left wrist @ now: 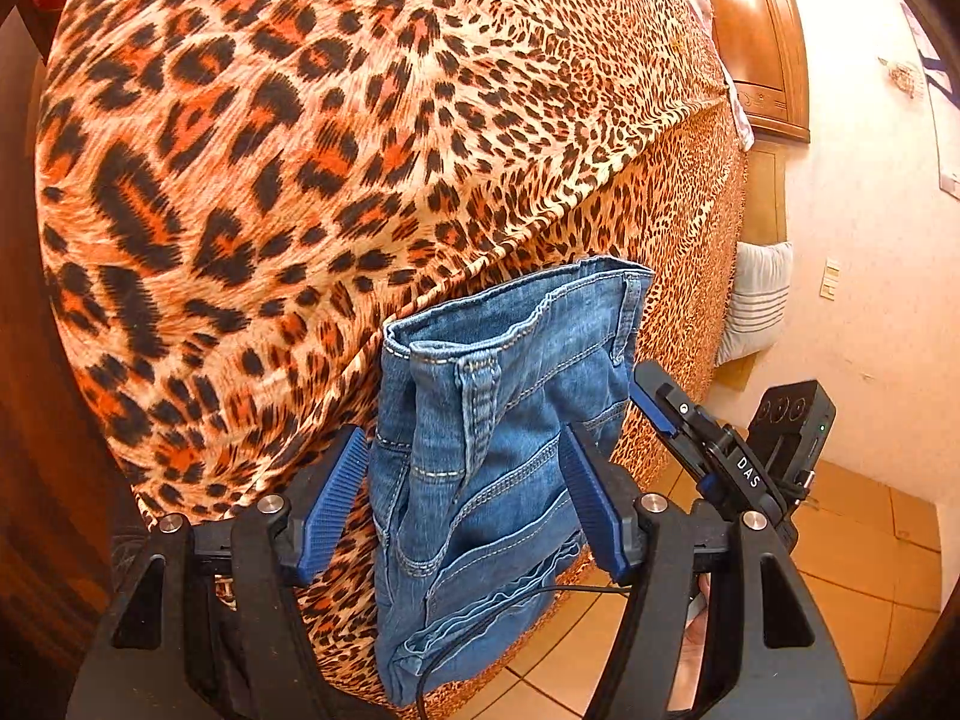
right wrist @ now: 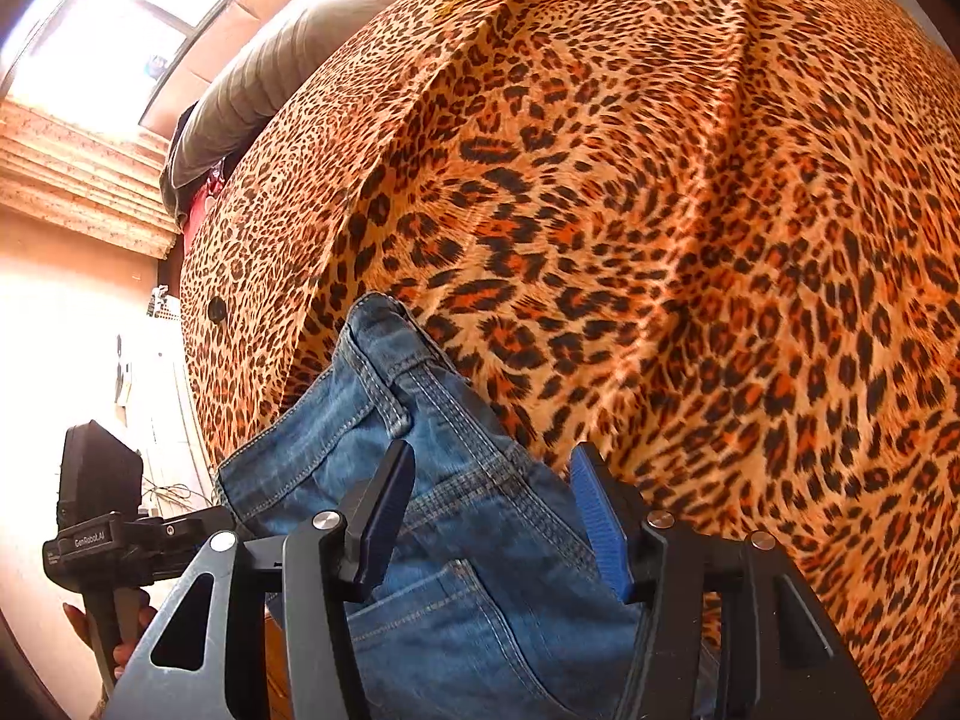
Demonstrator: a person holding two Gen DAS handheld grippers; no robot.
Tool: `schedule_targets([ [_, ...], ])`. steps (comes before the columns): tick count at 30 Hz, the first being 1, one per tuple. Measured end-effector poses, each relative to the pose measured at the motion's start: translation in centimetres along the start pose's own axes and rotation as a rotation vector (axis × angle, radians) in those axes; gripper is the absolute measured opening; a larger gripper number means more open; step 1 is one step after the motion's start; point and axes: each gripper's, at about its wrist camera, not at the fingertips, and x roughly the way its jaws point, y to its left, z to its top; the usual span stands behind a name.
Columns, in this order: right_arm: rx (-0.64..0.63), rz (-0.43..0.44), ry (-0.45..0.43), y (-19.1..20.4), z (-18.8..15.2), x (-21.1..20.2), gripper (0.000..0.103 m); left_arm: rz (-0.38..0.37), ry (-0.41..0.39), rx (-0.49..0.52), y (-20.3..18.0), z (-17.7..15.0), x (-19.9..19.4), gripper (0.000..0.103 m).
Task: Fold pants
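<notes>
- left gripper (left wrist: 465, 501) is clamped on the jeans (left wrist: 480, 450) waistband
- right gripper (right wrist: 489, 519) pinches the jeans too
- both hold them over the leopard bedspread (left wrist: 300, 150)

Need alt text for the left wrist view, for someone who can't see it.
Blue jeans hang bunched between the left tool's blue pads, waistband up, over the edge of a leopard-print bedspread. The right tool holds the waistband's far side, above an orange tiled floor.
</notes>
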Motion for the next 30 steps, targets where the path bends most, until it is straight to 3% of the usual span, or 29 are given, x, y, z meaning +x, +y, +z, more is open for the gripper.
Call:
schedule_targets([
  [5,-0.102,-0.019,0.059,2.6,2.5,2.9,0.059,-0.060,0.018,-0.062,1.0,1.0,1.2,0.070],
  [8,-0.185,-0.059,0.082,4.0,3.0,4.8,0.059,-0.106,0.023,-0.116,1.2,1.5,1.7,0.080],
  [10,-0.249,-0.093,0.070,5.1,2.9,5.3,0.053,-0.102,0.022,-0.117,0.5,1.9,2.4,0.080],
  [11,-0.270,-0.084,0.065,5.7,3.0,5.2,0.043,-0.095,0.016,-0.099,0.1,2.0,2.6,0.074],
  [12,-0.287,-0.094,0.075,6.2,3.0,5.2,0.031,-0.073,0.009,-0.080,-0.3,1.9,2.6,0.050],
  [14,-0.313,-0.102,0.072,6.8,2.8,4.8,0.026,-0.053,0.017,-0.040,-1.2,1.8,3.2,0.022],
  [16,-0.307,-0.061,0.045,6.8,2.4,3.3,0.022,-0.059,-0.017,-0.014,-1.7,1.1,2.4,0.021],
  [22,-0.283,0.101,-0.093,5.9,-0.1,-3.3,0.022,0.006,-0.098,0.214,-6.7,-2.8,-0.8,0.021],
  [30,-0.238,0.240,-0.262,2.4,-7.6,-12.4,0.022,0.071,-0.144,0.502,-12.0,-11.5,-3.3,0.022],
])
